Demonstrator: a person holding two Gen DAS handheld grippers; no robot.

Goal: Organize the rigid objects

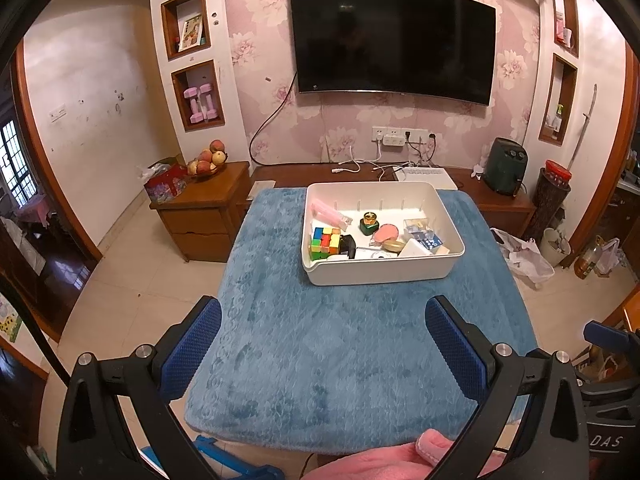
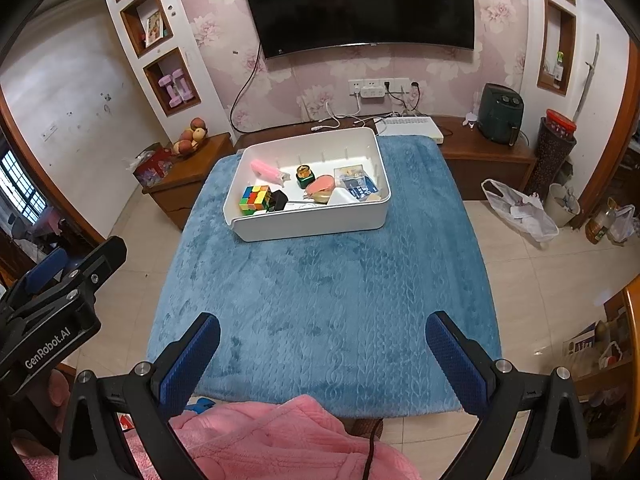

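A white bin stands at the far side of a blue fluffy table cover. Inside lie a colour cube, a pink item, a small green jar, a pink round piece, a black item and small boxes. My left gripper is open and empty over the near part of the cover. My right gripper is open and empty too, well short of the bin.
A wooden side cabinet with a fruit bowl stands left of the table. A low TV bench with cables and a green appliance runs behind. Bags lie on the floor right. Pink cloth lies at the near edge.
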